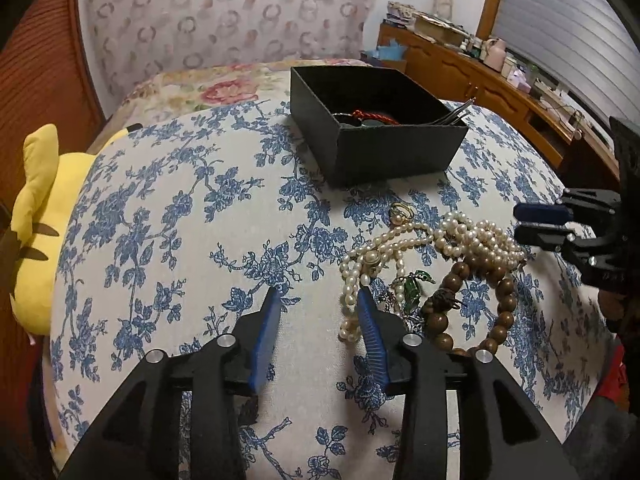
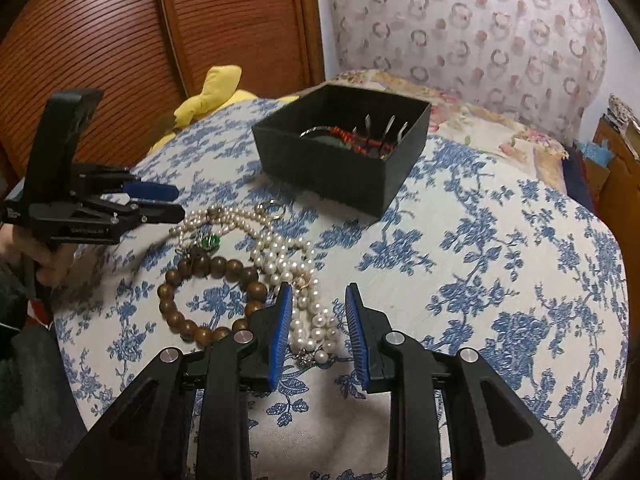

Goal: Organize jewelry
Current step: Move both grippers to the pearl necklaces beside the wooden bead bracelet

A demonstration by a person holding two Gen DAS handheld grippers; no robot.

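Blue-flowered fabric covers the bed (image 1: 168,216) on which everything lies, with a patterned wall behind and a yellow plush toy (image 1: 38,216) at its far edge. On this cover sits an open black box (image 1: 372,128) that already holds a red cord piece and some metal pins; a heap of loose jewelry lies near it but apart: pearl necklaces (image 1: 452,236) tangled together, a wooden bead bracelet (image 2: 208,300), a gold ring (image 1: 402,212) and a small green-stone pendant (image 1: 414,284). The left gripper (image 1: 318,300) hangs low at the heap's edge, jaws parted with nothing between them, one pad just beside a pearl strand. The right gripper (image 2: 318,296) is likewise parted and empty-handed, though pearls lie directly beneath its gap. By my reading the step in hand is picking the next piece. That calls for lowering onto one strand, closing gently, and lifting slowly, since the tangled pieces may drag each other along.
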